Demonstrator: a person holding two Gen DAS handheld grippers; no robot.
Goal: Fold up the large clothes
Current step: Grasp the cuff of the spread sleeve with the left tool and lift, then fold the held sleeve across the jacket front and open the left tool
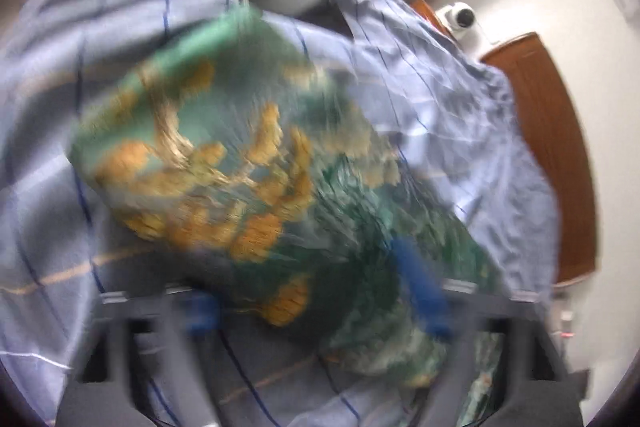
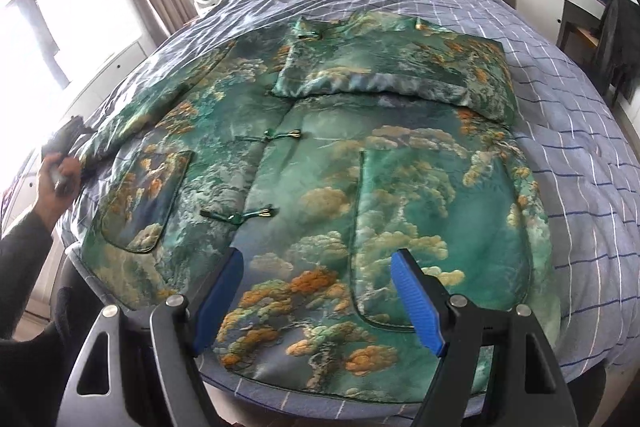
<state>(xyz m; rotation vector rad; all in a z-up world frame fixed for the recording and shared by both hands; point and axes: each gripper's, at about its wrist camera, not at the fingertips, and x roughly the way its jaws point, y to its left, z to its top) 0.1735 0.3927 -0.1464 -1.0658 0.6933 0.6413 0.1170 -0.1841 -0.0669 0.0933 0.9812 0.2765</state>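
1. Hovering nearest, the right gripper (image 2: 316,301) hangs with its jaws wide apart and nothing between them, above the hem of the green brocade jacket (image 2: 320,167).
2. The jacket lies face up on the checked bedspread (image 2: 580,167); one sleeve (image 2: 400,71) is already folded across the chest, the other sleeve (image 2: 140,107) still stretches out.
3. At that cuff the left gripper (image 1: 316,303) has cloth bunched between its blue fingers (image 1: 420,291); the picture is too blurred to say whether they pinch it.
4. The risk, I'd judge: a shallow hold on slippery cloth could let the sleeve slide free mid-fold, or drag the jacket askew.
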